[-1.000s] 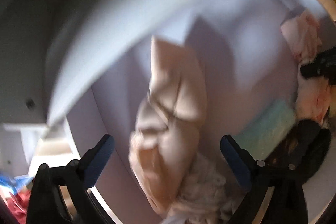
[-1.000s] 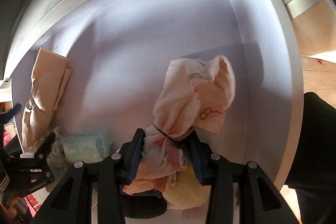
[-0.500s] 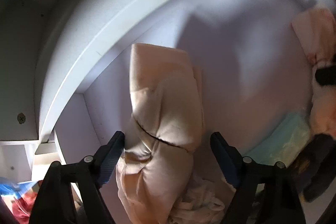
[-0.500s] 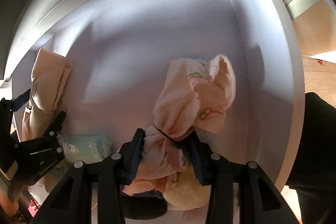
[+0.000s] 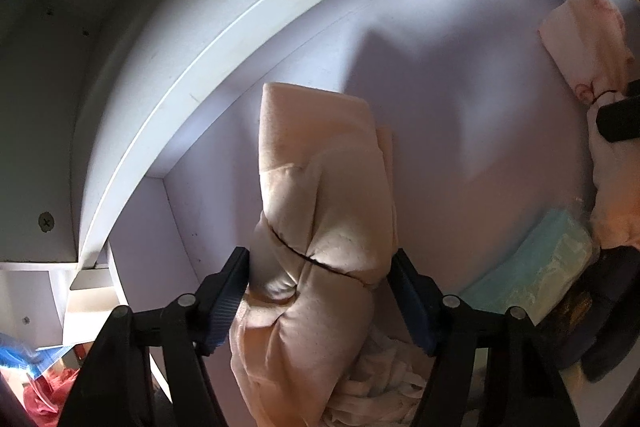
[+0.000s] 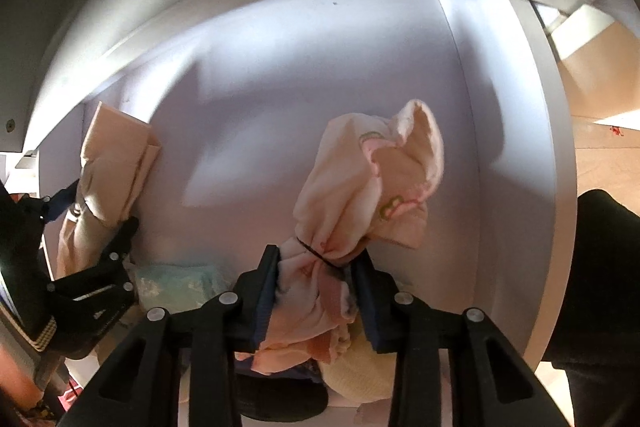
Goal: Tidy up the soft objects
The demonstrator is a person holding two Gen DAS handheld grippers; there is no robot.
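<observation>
A beige padded cloth bundle (image 5: 320,187), tied with a thin dark band, stands at the left side of a white compartment (image 5: 460,87). My left gripper (image 5: 320,291) is closing on it, and both blue pads touch its sides. The same bundle (image 6: 116,155) and left gripper (image 6: 94,217) show at the left of the right wrist view. A pink printed cloth bundle (image 6: 360,203), tied with a black band, sits between the pads of my right gripper (image 6: 316,287), whose jaws are closing tighter on it. The pink bundle (image 5: 584,39) also shows in the left wrist view.
A teal plastic-wrapped pack (image 5: 540,267) lies between the two bundles, with crumpled white cloth (image 5: 380,387) beside it. A pale yellow knit item (image 6: 356,375) and a dark item (image 6: 280,395) lie under the pink bundle. The compartment's white walls (image 6: 512,147) close in on both sides.
The left gripper came down around the beige bundle and its jaws narrowed from wide open until the pads met the cloth. The right gripper tightened slightly on the pink bundle.
</observation>
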